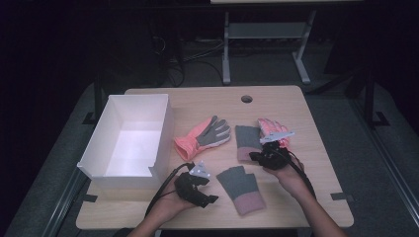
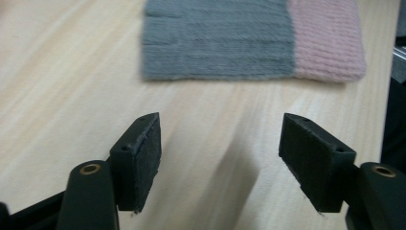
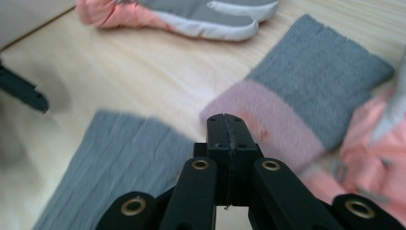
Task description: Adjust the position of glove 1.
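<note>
On the table (image 1: 306,207): a box (image 1: 129,140) at the left, a padded glove (image 1: 203,134) just to its right, then a knitted mitt (image 1: 246,140) farther right with a second padded glove (image 1: 271,129) touching its right side. Nearer the front edge, between the two hands, a second knitted mitt (image 1: 241,187). Left gripper (image 1: 210,197) just left of that front mitt, right gripper (image 1: 257,157) at the near end of the rear mitt.

A white open box (image 1: 129,140) sits at the table's (image 1: 296,106) left edge. Beside it toward the middle lies a pink-and-grey glove (image 1: 203,134). Two grey-and-pink knit mitts lie near the front edge (image 1: 240,188) and middle (image 1: 246,141), with another pink glove (image 1: 271,128) toward the right edge.
</note>
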Motion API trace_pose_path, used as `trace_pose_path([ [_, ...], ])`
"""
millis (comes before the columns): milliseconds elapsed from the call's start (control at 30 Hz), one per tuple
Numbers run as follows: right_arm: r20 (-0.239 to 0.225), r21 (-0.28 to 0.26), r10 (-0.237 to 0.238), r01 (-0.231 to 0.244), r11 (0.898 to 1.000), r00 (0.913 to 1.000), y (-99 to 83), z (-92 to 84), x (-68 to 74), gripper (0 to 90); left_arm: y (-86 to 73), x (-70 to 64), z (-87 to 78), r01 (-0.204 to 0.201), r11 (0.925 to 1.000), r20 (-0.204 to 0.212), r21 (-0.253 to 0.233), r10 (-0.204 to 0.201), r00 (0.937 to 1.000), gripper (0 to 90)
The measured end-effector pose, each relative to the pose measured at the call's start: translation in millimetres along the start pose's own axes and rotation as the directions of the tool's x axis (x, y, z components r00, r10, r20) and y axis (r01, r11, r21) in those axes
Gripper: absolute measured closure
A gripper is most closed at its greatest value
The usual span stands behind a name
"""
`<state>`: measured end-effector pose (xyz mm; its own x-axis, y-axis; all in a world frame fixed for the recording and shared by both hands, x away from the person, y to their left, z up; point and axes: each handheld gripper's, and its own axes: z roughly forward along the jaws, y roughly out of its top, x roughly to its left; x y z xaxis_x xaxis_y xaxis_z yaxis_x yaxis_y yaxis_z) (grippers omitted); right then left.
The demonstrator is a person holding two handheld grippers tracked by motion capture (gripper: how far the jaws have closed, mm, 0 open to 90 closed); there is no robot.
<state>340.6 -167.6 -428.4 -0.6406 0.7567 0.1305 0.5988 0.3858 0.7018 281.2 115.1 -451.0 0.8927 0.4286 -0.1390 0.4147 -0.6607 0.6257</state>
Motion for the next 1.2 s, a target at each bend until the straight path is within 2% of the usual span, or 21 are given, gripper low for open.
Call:
trace_pose_path([
  [100,0.015,0.005,0.011,-0.011,1.0,0.9998,9.4,12.4,-0.6,90.0,-1.3,5.1,-1.6,0.018,0.9997,-0.013,-0.018,-0.018,0.9998,26.2],
  [200,0.023,-0.003,0.02,-0.02,1.0,0.9995,14.4,19.8,-0.3,90.0,-1.8,6.6,-2.4,0.018,0.9997,-0.018,-0.019,-0.019,0.9997,24.5],
  [233,0.036,0.015,0.022,-0.022,1.0,0.9991,18.7,27.0,0.7,90.0,-2.0,6.8,-2.4,0.021,0.9995,-0.017,-0.024,-0.021,0.9996,23.6],
  [400,0.055,0.035,0.027,-0.029,0.999,0.9981,23.2,41.6,2.3,90.0,-2.1,7.7,-2.7,0.01,0.9998,-0.019,-0.016,-0.011,0.9998,23.6],
  [433,0.06,0.055,0.01,-0.014,0.998,0.9981,22.6,49.4,4.1,90.0,-1.8,7.7,-2.6,0.006,0.9999,-0.017,-0.016,-0.007,0.9998,23.6],
  [533,0.077,0.09,0.001,-0.008,0.996,0.997,18.8,55.0,6.4,90.0,-1.7,7.1,-2.8,0.008,0.9999,-0.015,-0.014,-0.009,0.9998,23.5],
  [767,0.049,0.108,-0.001,-0.005,0.994,0.9988,11.3,46.5,5.2,90.0,-2.4,6.1,-2.3,0.016,0.9994,-0.015,-0.03,-0.016,0.9998,23.6],
  [867,0.041,0.122,0.0,-0.005,0.993,0.9992,7.7,41.7,6.0,90.0,-2.0,6.4,-2.9,0.007,0.9997,-0.013,-0.023,-0.008,0.9999,23.5],
  [1100,0.006,0.153,-0.038,0.036,0.988,0.9993,-6.0,25.3,8.5,90.0,-1.9,5.4,-2.4,0.017,0.9995,-0.011,-0.025,-0.017,0.9998,22.9],
  [1200,-0.003,0.146,-0.038,0.038,0.989,0.9993,-8.5,22.3,8.3,90.0,-2.2,6.3,-3.1,0.015,0.9996,-0.013,-0.025,-0.016,0.9998,22.8],
])
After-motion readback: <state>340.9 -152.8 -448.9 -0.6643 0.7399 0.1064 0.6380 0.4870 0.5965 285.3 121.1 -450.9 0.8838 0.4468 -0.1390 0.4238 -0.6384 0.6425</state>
